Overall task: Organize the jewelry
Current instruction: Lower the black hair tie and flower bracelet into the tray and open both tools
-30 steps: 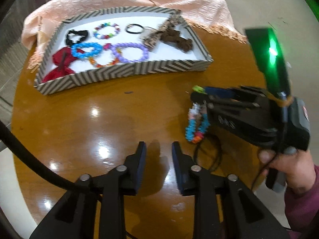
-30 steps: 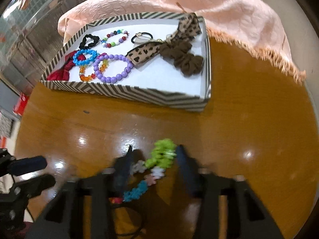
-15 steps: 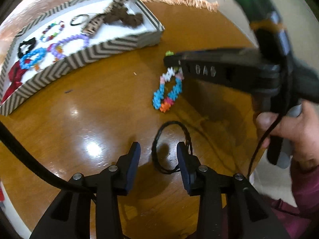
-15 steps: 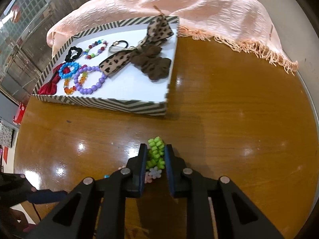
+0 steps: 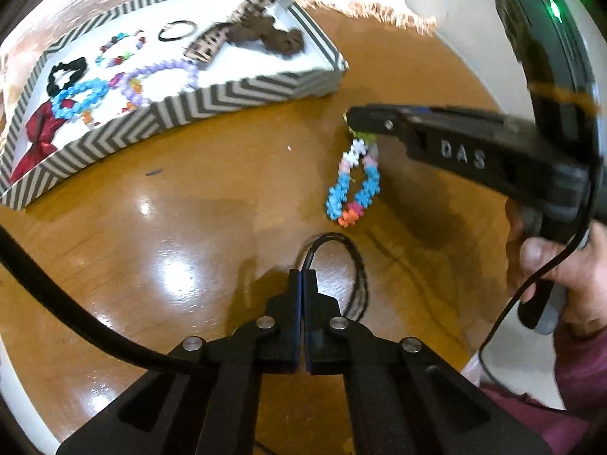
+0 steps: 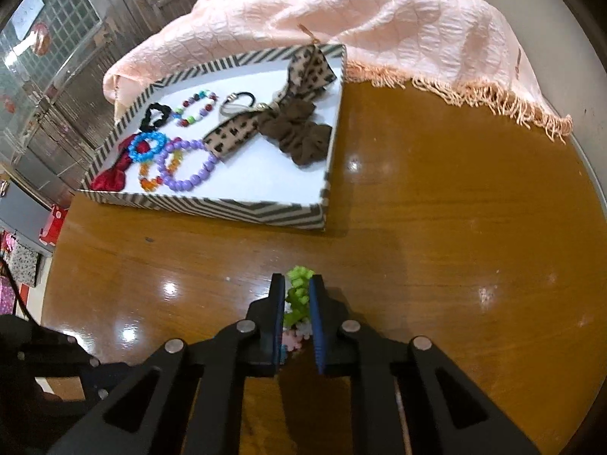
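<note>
My left gripper [image 5: 302, 273] is shut on a thin black cord loop [image 5: 354, 261] that lies on the wooden table. My right gripper [image 6: 296, 284] is shut on a multicoloured flower-bead bracelet [image 6: 297, 295]; in the left wrist view the bracelet [image 5: 354, 185] hangs from the right gripper [image 5: 354, 119] above the table. A striped tray [image 6: 242, 210] holds several bracelets, hair ties and bows; it also shows in the left wrist view [image 5: 212, 102].
A peach cloth [image 6: 341, 11] is draped behind the tray and over the table's far edge. The round wooden table [image 6: 455, 246] has bare surface to the right of the tray. The table edge [image 5: 22, 390] runs close on the left.
My left gripper has moved onto the black cord loop and shut on it. My right gripper has lifted the bead bracelet higher and toward the tray.
</note>
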Motion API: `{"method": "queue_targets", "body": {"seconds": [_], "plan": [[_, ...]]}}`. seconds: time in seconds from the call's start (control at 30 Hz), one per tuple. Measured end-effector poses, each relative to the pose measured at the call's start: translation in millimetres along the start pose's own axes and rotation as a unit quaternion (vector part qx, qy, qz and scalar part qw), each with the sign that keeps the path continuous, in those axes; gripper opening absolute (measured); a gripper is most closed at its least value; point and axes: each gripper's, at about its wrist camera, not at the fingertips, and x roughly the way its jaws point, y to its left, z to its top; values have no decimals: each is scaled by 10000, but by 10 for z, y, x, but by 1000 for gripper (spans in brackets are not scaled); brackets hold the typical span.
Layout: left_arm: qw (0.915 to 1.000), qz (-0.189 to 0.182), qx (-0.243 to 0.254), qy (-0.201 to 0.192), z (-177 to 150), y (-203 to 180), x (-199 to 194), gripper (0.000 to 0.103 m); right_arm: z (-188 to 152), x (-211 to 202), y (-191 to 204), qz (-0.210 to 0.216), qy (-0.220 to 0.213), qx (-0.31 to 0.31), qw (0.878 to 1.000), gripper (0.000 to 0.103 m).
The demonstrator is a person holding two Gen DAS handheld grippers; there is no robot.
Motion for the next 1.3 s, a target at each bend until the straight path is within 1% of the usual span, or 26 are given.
{"method": "queue_targets", "body": {"seconds": [0.2,0.33,0.4,0.47,0.53,0.63,0.7,0.73,0.77,0.83,0.9,0.97,1.0,1.03,1.13,1.2,1.3], "plan": [[9994,-40,-126,-318,33,165,-286,0,91,-271,122,166,-270,-159,9994,13],[9980,10,-205,-604,36,253,-504,0,142,-431,154,278,-409,-174,9986,13],[9973,27,-247,-696,14,271,-573,0,173,-504,150,323,-476,-148,9982,13],[9972,11,-251,-708,2,318,-530,0,204,-560,152,328,-519,-154,9980,13],[9977,-14,-169,-651,-59,302,-518,0,228,-623,163,306,-583,-195,9976,13],[9984,183,-184,-506,-105,207,-328,0,245,-676,150,314,-643,-183,9973,13],[9992,237,-208,-236,-136,176,-138,7,242,-694,133,340,-666,-137,9971,13],[9993,223,-249,-151,-140,172,-70,13,239,-698,121,365,-664,-111,9971,13],[9992,231,-311,-55,-170,164,-16,16,235,-700,115,376,-663,-97,9970,13],[9988,310,-359,95,-206,139,82,17,222,-709,105,390,-665,-77,9970,13],[9981,503,-339,123,-206,110,168,17,215,-725,98,412,-673,-63,9969,13],[9974,600,-364,159,-195,95,238,17,212,-755,91,445,-706,-53,9965,13],[9973,650,-341,58,-187,76,236,17,217,-767,87,461,-718,-53,9963,13],[9970,711,-292,108,-179,52,258,17,222,-777,80,472,-727,-50,9962,13],[9967,791,-42,179,-191,-23,280,0,232,-823,59,512,-782,-18,9956,13],[9974,682,-51,217,-175,3,279,0,246,-863,49,528,-835,-12,9951,13],[9985,412,-278,223,-155,120,214,0,267,-916,43,549,-900,-8,9944,13]]}}
